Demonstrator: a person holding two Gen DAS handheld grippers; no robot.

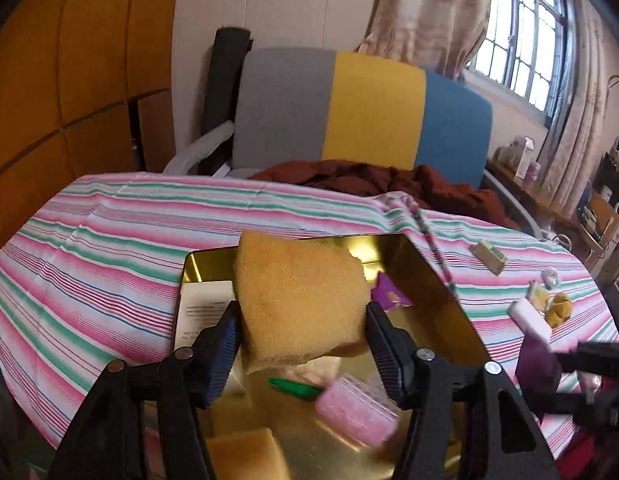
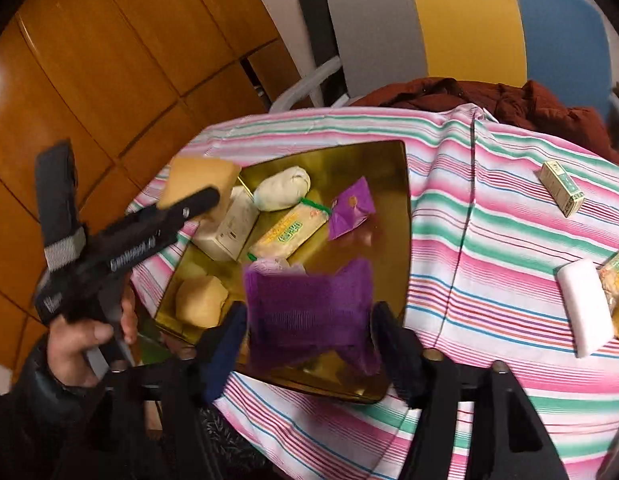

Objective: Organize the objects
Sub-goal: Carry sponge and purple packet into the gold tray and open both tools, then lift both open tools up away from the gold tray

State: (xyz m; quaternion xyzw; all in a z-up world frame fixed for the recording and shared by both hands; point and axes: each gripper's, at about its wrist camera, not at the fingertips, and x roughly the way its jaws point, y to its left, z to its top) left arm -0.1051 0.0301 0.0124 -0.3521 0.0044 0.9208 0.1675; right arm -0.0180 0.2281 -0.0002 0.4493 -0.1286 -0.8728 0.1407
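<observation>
Left wrist view: our left gripper squeezes a yellow sponge above the gold tin; we judge that letting go early could bounce it off the pink case just below. Our right gripper pinches a purple mesh pouch over the tin's near edge, where it may snag. Beyond, packets crowd the tin; a white eraser lies farther right.

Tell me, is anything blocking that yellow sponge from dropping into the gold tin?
Nothing visible does. The left gripper holds the sponge above the open gold tin, whose far left corner, under it, is partly taken by a white box.
</observation>
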